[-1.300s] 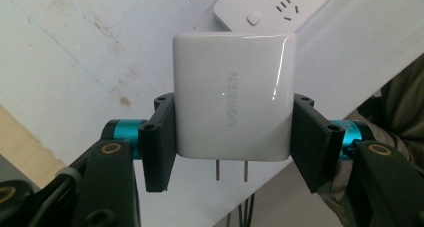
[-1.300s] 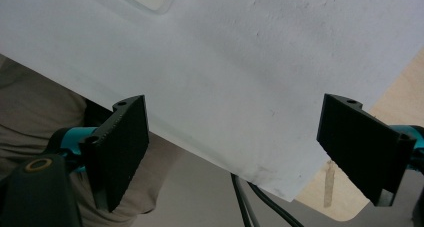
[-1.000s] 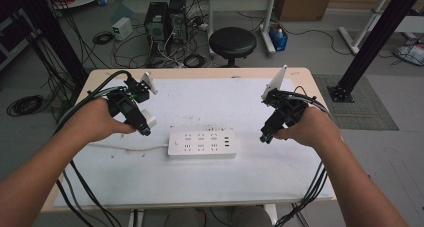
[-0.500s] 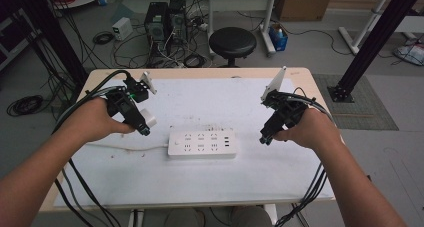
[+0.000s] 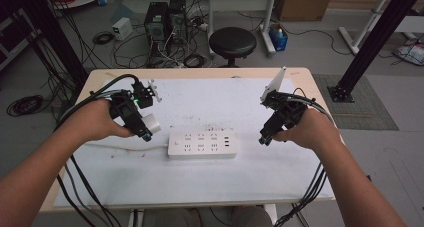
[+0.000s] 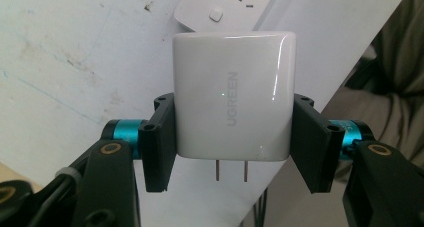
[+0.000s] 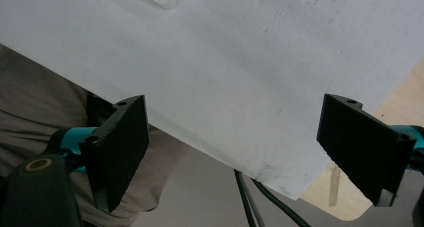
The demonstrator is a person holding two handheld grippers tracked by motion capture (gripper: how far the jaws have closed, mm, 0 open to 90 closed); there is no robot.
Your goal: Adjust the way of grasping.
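- Nothing has moved since the earlier frame; both hands keep still.
- Left gripper [image 6: 230, 137] is clamped on the glossy white square plastic charger [image 6: 232, 97], above the table [image 5: 210, 187], left of the white rectangular power strip [image 5: 202, 144].
- Right gripper [image 7: 232, 152] has its jaws wide apart and holds nothing.

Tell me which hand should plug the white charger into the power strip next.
Left. Its tongs already clamp the white charger, prongs exposed, close to the power strip. The right tongs stand open and hold nothing, so they would probably serve better steadying the strip.
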